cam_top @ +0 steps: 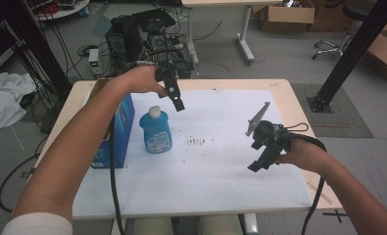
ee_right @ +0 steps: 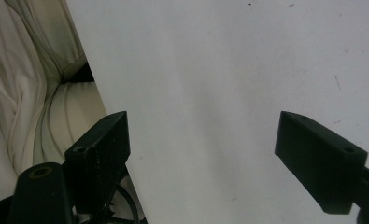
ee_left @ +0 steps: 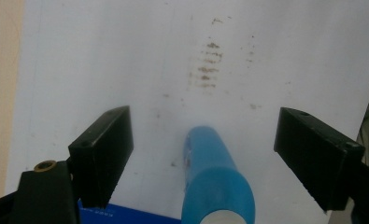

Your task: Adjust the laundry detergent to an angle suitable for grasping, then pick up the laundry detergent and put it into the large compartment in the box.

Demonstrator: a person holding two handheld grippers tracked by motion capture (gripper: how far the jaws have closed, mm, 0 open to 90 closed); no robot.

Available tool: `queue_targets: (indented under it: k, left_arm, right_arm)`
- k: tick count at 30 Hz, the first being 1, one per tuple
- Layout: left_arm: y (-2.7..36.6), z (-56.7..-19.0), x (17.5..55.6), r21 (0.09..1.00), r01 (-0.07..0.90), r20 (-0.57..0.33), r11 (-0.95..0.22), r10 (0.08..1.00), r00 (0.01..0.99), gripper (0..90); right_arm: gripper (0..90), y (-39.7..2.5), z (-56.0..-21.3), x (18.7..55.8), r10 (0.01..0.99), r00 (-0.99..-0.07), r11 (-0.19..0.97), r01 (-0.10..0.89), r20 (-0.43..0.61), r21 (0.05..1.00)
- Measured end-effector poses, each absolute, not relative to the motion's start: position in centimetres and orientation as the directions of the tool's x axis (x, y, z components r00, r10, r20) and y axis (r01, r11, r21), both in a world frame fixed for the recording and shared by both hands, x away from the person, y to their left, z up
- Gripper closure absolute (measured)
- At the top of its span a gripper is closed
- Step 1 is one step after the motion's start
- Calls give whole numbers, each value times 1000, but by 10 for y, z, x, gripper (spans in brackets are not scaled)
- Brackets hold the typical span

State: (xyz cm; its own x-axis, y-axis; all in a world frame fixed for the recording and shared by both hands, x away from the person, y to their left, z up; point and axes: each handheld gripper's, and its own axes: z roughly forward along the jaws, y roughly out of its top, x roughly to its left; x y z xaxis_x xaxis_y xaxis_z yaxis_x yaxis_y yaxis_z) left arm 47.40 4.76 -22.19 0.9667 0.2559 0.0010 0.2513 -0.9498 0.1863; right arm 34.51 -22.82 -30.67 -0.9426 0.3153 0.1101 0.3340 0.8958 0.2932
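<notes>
Bottle (cam_top: 156, 130), blue with a white cap, stands upright near the white sheet's (cam_top: 220, 166) left edge, under the left gripper (cam_top: 173, 93), whose jaws gape wide and empty. Right gripper (cam_top: 259, 159), equally wide and empty, hovers over the sheet's right side. A blue box (cam_top: 113, 132) stands just beside the bottle.

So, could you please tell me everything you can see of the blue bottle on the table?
The blue bottle looks like translucent blue plastic, with a white cap and a pale printed label on its front. It stands upright on the white sheet, close beside the blue box; whether they touch is unclear. The left gripper hovers above it with its jaws wide apart, touching nothing. In the left gripper view the bottle lies between those open jaws.
</notes>
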Motion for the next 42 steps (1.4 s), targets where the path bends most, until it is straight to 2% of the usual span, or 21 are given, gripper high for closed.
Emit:
queue_targets:
  k: [25, 42]
  left_arm:
    - [39, -222, 475, 196, 251, 2, -948, 256, 967, 204]
    - [49, -215, 470, 202, 270, 24, -941, 281, 959, 202]
  right_arm:
    - [180, -237, -299, 344, 311, -945, 894, 326, 99, 307]
    - [181, -232, -294, 343, 304, -949, 895, 316, 89, 314]
